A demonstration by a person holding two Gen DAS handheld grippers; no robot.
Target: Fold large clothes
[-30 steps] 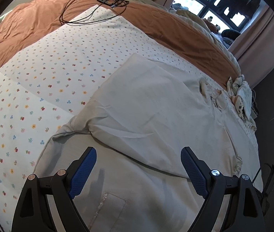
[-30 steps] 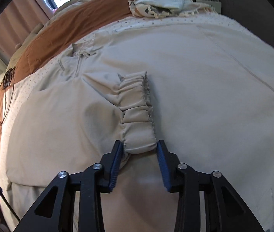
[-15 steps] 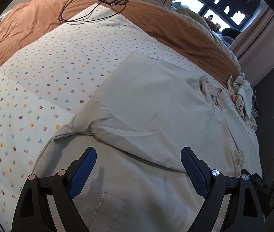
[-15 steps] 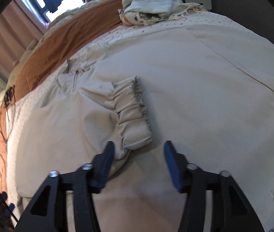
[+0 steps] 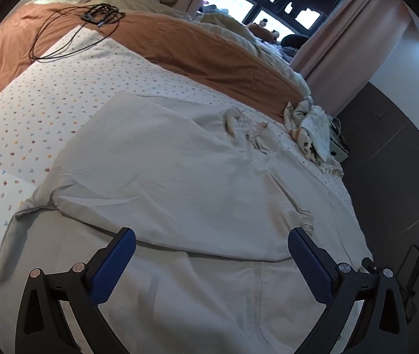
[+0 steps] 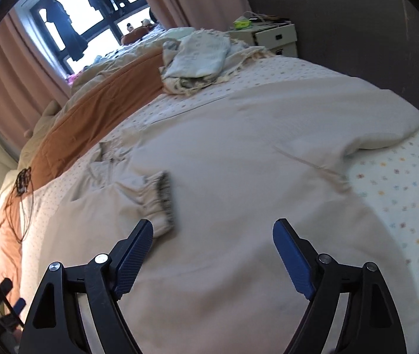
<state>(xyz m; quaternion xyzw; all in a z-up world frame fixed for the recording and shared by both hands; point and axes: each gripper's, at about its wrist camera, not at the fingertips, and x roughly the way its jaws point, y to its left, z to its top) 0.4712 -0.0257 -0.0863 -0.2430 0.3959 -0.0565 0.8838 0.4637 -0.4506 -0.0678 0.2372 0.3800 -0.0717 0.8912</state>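
Bedroom with pink curtains (image 5: 342, 20) and a bright window; bed (image 5: 17, 112) under a dotted sheet, a rust blanket (image 5: 179, 44) banked along the far side, a black cable (image 5: 70, 29) coiled on it.

Spread flat across the bed, filling most of both views: beige jacket (image 5: 179, 177). One sleeve (image 5: 165, 200) already folded in over the body, its gathered cuff (image 6: 157, 200) lying on the front near the collar zip. Other sleeve (image 6: 357, 118) not yet folded, stretched out toward the far right edge of the bed. Judged about a third done: second sleeve, then the body folds, left to do.

Left gripper (image 5: 210, 261) hovering over the hem side, fingers (image 5: 115, 265) at their widest and opening, nothing between them. Right gripper (image 6: 212, 255) just beside the cuff, fingers (image 6: 134, 261) wide and opening too, clear of the cloth, gripping nothing.

Open sheet on the left for shifting the garment. Tighter on the right: crumpled clothes (image 6: 200, 56) heaped near the collar end, a nightstand (image 6: 271, 35) beyond, and the mattress edge close under the spread sleeve.
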